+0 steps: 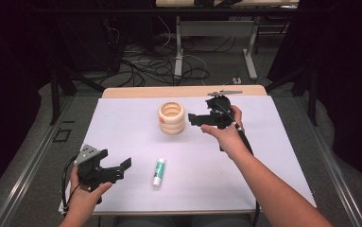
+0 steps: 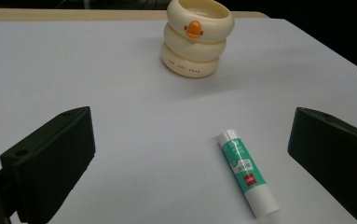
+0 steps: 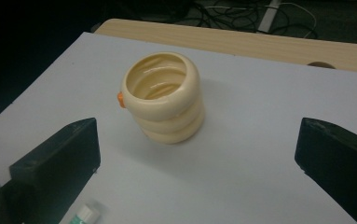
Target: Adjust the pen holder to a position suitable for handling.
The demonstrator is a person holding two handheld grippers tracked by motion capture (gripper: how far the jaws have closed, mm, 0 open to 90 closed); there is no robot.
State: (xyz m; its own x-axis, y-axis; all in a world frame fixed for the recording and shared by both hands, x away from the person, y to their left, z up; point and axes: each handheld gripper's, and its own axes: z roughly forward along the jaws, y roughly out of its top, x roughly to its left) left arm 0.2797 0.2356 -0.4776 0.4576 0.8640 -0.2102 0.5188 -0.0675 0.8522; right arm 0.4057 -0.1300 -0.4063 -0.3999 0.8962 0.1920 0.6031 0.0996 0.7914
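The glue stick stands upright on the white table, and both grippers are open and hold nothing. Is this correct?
Not quite. The glue stick lies flat on the white table, as the left gripper view shows. The rest holds: the left gripper and right gripper are open and hold nothing.

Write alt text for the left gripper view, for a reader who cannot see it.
A green-and-white tube lies on a white table between the two open black fingers of the left gripper, nearer the finger on the view's right. Farther back stands a cream ringed cup with an orange beak on its front.
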